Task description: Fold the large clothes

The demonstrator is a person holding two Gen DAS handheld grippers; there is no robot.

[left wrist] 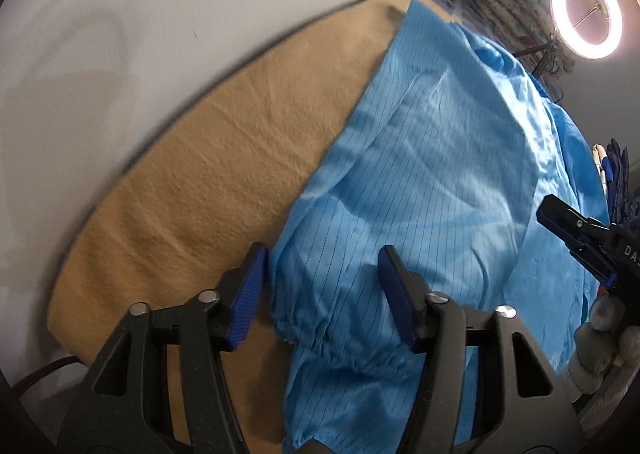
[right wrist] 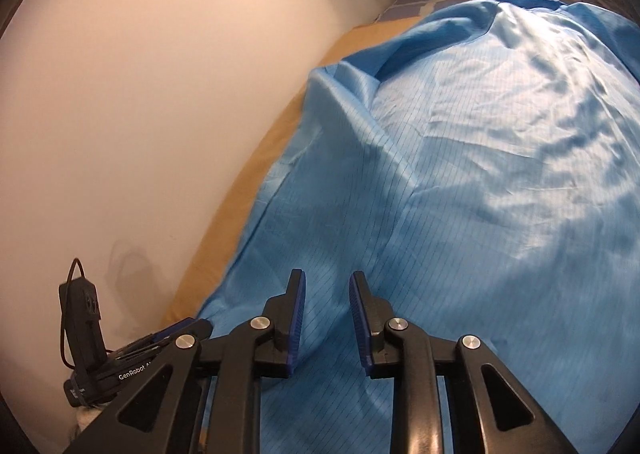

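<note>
A: Status on the fold?

B: Blue pinstriped garment [left wrist: 432, 158] is spread on the tan blanket [left wrist: 192, 190], hard against the wall [left wrist: 120, 34]. Looks like a bed, not a worktop. The garment covers the right part of the blanket, with a bare tan strip on the wall side.

A: Left tongs?

B: Left tongs [left wrist: 324, 298] are apart and straddle the gathered elastic cuff [left wrist: 340, 338]. The cuff sits between the blue pads, but I don't see them pressing on it. My read is that they are lining up to pinch the cuff, since the elastic hem is the firmest handle on a sleeve or leg.

A: Right?

B: Right tongs [right wrist: 327, 318] have a narrow gap and hover over flat fabric. Nothing is clamped. They are probably parked low over the panel, ready to pin or take it during the fold. The left unit [right wrist: 132, 350] shows at that view's lower-left edge.

A: Orientation of the piece?

B: The long axis runs away from both cameras, roughly parallel to the wall, toward the ring light [left wrist: 586, 12] and the bundled bedding [left wrist: 500, 6]. The cuff end is nearest us. The pinstripes mostly follow that axis. The far end is crumpled, so I can't tell collar from waist.

A: Progress?

B: Early, judging by how much still lies open.
</note>
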